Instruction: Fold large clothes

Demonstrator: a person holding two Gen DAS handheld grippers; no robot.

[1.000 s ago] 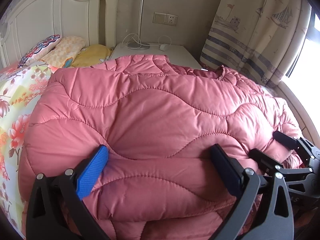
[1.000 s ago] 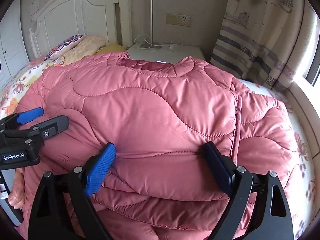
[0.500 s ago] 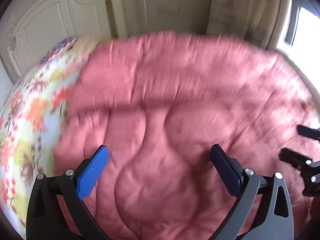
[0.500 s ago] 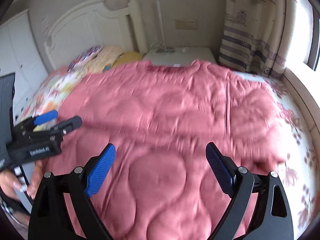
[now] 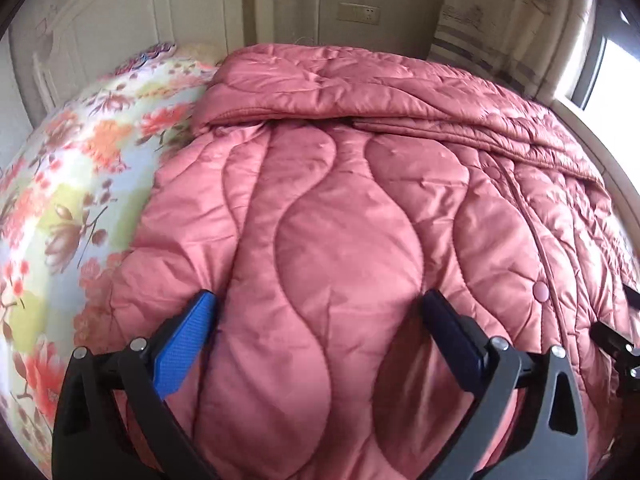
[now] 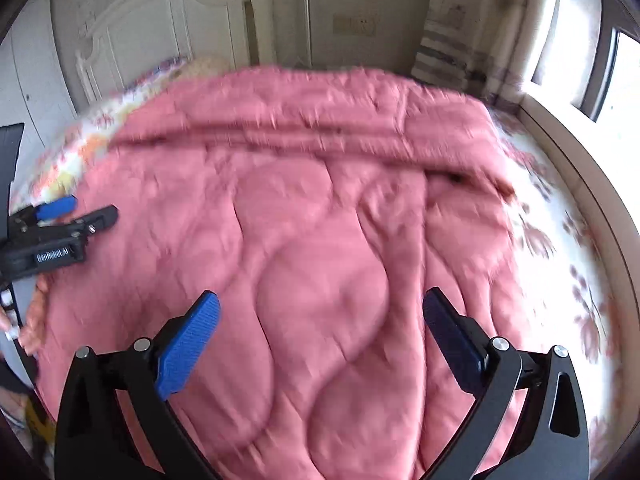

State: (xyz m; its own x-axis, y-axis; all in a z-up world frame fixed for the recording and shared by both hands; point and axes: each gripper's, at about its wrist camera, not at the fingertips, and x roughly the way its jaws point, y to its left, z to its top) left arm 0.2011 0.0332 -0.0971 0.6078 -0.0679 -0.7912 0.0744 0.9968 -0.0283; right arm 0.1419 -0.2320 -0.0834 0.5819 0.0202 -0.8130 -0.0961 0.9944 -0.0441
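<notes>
A large pink quilted coat [image 5: 352,216] lies spread on the bed, with its far part folded over in a thick band [image 5: 360,92]. My left gripper [image 5: 320,320] hovers over the coat's near part, open wide, its blue pads clear of the fabric. In the blurred right wrist view the same coat [image 6: 320,220] fills the bed. My right gripper [image 6: 322,308] hangs above it with its jaws opening and nothing pinched between them. The left gripper [image 6: 76,216] shows at that view's left edge. The right gripper's fingertips [image 5: 616,332] peek in at the left wrist view's right edge.
A flowered bedsheet [image 5: 68,208] covers the bed to the left of the coat and also [image 6: 560,240] to its right. A white headboard [image 5: 120,32], pillows [image 5: 160,52], a wall socket [image 5: 358,12], a striped curtain [image 5: 500,20] and a bright window [image 6: 608,72] stand behind.
Both grippers let go of the fold of coat they were pressing and pulled back toward the near edge. The coat now lies flat with its far part folded over.
</notes>
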